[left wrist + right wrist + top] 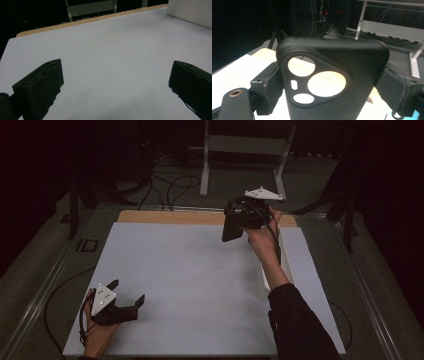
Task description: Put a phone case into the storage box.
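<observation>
1. One black phone case (332,80) is in hand. It has one triangular camera opening with three rounded holes and one small slot inside it.
2. There are two grippers, one in each of the person's hands, over one white table sheet (200,285).
3. The right gripper (240,222) is raised over the far edge of the sheet, close to its far right corner. In the right gripper view, its two black jaws are clamped on the case, one pad pressing each long side, with the camera end of the case standing up between them.
4. In the high view the case hangs as a dark slab under that gripper, clear of the sheet and above the bare wooden strip (170,216) at the sheet's far edge.
5. The left gripper (127,292) sits low at the near left corner of the sheet, well apart from the case. Its two jaws stand wide apart with nothing between them but bare sheet.
6. One white box-like block (190,11) lies along the right side of the sheet, just beside the right forearm.
</observation>
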Demonstrator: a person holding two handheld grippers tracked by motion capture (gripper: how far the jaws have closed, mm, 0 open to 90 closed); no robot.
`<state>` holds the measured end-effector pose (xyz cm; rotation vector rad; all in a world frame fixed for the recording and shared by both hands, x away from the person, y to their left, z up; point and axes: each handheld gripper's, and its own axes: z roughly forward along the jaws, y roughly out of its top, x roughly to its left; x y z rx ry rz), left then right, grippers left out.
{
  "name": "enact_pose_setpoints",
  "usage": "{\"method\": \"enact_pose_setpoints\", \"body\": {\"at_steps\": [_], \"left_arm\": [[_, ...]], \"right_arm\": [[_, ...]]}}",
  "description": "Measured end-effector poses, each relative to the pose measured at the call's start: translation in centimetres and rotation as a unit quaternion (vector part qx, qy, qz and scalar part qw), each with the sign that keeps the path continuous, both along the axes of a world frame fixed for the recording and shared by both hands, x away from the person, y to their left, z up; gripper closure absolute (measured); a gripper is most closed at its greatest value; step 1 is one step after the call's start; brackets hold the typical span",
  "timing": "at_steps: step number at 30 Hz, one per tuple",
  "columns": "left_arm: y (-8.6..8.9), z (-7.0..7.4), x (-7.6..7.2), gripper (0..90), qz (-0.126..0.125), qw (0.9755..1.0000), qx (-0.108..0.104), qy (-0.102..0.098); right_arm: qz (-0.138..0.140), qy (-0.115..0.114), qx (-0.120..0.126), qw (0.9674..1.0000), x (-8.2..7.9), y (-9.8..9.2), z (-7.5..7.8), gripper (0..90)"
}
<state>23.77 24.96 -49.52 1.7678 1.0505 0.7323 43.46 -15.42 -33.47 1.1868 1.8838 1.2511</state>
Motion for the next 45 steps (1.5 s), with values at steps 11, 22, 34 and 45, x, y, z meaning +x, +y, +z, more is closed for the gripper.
{"method": "enact_pose_setpoints", "body": {"at_steps": [11,22,34,45], "left_arm": [[0.0,0.0,0.0,0.1,0.001,1.0000,0.000,-0.001],[0.0,0.0,0.0,0.1,0.001,1.0000,0.001,-0.001],[0.0,0.0,0.0,0.1,0.002,1.0000,-0.001,-0.003],[0.0,0.0,0.0,0.2,0.004,1.0000,0.000,-0.001]], "right_arm": [[-0.028,0.005,-0.002,0.9996,0.7,-1.4,0.0,14.2],[-0.060,0.004,0.003,0.9982,1.1,-3.4,0.4,14.2],[-0.088,0.006,0.002,0.9961,1.4,-4.9,0.4,14.2],[-0.112,0.008,-0.001,0.9937,1.7,-6.4,0.5,14.1]]}}
